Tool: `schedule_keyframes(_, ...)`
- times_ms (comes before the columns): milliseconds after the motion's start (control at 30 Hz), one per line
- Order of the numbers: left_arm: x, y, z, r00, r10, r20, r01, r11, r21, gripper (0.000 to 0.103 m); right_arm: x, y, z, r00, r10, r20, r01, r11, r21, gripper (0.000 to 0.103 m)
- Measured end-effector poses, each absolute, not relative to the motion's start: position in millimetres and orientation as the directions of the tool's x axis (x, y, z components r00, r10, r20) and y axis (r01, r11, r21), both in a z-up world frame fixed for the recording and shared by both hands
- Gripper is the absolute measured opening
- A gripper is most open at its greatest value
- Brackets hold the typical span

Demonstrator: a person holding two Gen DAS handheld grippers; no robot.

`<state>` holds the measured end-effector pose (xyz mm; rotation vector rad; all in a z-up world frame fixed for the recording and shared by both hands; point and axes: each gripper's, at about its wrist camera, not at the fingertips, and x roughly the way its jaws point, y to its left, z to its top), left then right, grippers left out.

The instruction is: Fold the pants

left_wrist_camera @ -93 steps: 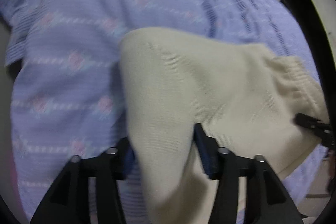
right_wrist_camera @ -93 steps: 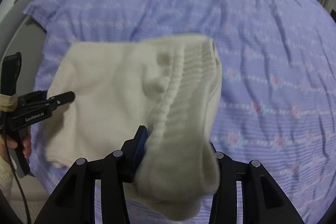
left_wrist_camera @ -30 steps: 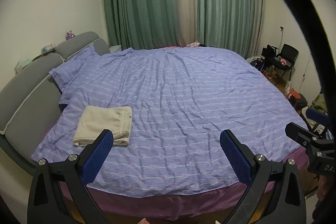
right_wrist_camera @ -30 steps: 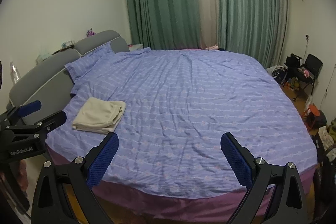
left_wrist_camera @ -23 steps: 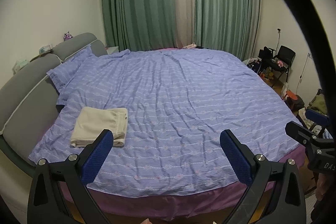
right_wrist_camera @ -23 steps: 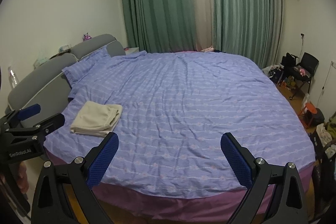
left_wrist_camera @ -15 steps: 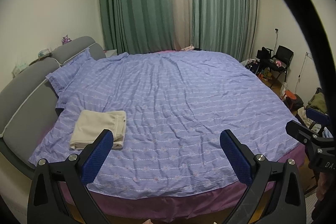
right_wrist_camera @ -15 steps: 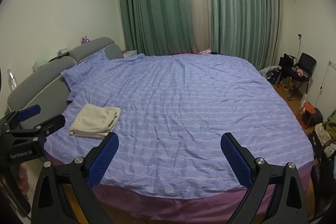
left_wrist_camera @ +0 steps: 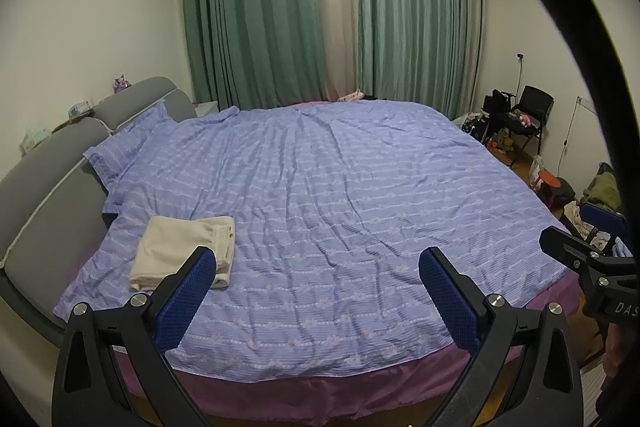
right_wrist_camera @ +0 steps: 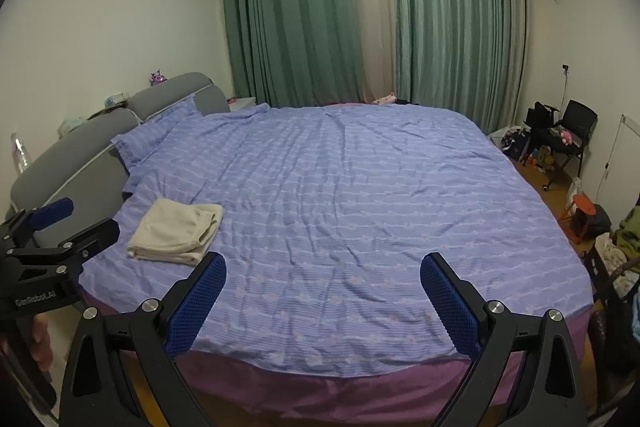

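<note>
On the bed's [left_wrist_camera: 360,187] near left corner lie the folded pants [left_wrist_camera: 184,247], ahead-left of my left tongs [left_wrist_camera: 318,291] and right tongs [right_wrist_camera: 323,297], both spread apart, empty; left nearer.

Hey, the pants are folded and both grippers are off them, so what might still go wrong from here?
Two mild risks. The folded pants lie near the corner of the bed, by the headboard, so a tug on the wrinkled bedspread might slide them off. Also, the left gripper and right gripper are both open and apart from the pants, so nothing holds the stacked layers, which may loosen.
</note>
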<state>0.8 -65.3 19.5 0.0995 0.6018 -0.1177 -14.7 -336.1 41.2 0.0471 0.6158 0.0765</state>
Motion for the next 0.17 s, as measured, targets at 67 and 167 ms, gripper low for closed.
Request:
schedule_keyframes(67, 1.4, -66.0, 19.8, 0.819, -0.079, -0.568, 0.138, 0.989, 0.061, 0.103, -14.7, -337.4, 41.0, 0.814, 0.088, -0.574, -0.059, 0.996, 0.068, 0.098)
schedule_keyframes(167, 3.5, -65.8, 20.2, 0.819, -0.083, -0.568, 0.136, 0.989, 0.052, 0.103, -15.2, -337.8, 40.5, 0.813, 0.085, -0.576, -0.055, 0.996, 0.068, 0.098)
